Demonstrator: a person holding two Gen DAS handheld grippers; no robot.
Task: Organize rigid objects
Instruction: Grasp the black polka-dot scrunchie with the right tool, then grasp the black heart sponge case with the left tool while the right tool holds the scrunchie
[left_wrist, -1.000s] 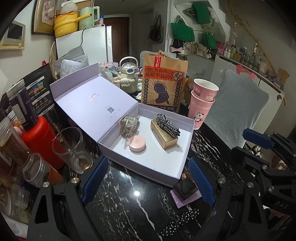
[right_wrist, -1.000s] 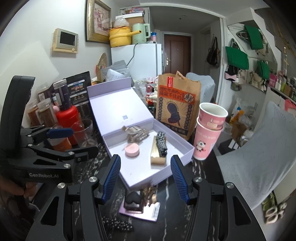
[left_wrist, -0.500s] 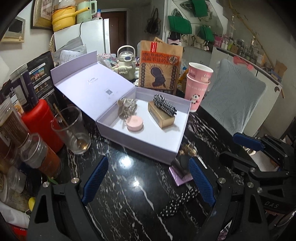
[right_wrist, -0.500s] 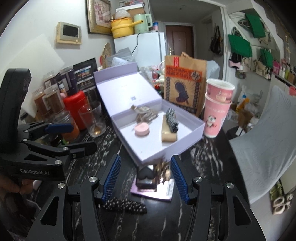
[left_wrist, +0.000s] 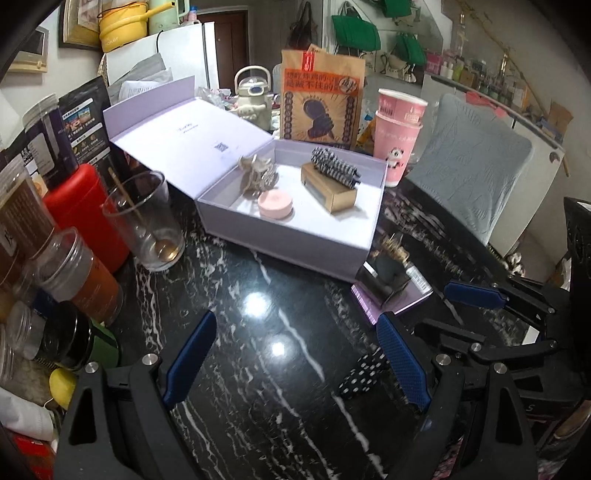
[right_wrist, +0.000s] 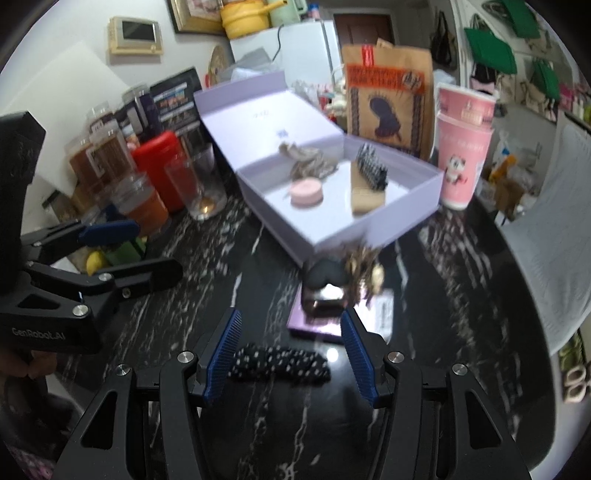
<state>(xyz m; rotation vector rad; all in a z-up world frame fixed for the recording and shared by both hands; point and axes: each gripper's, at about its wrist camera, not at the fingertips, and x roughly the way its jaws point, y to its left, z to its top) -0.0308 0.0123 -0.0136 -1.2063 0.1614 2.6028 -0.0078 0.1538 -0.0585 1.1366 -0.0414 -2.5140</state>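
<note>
Lavender box (left_wrist: 295, 240) sitting upper centre of the left view, already holding a pale claw clip (left_wrist: 256, 173), pink round case (left_wrist: 275, 205) and checked clip on gold box (left_wrist: 328, 181). Still lying outside on the black table (left_wrist: 258, 369): polka-dot clip (right_wrist: 280, 363), dark clip on purple card (right_wrist: 325, 291). Roughly half done, by my reckoning. Right gripper (right_wrist: 290, 354) standing spread around the dotted clip, gripping nothing; left gripper (left_wrist: 295, 358) spread, empty. Versus a second ago, both are tilting lower, and the right one is now framing the clip.
</note>
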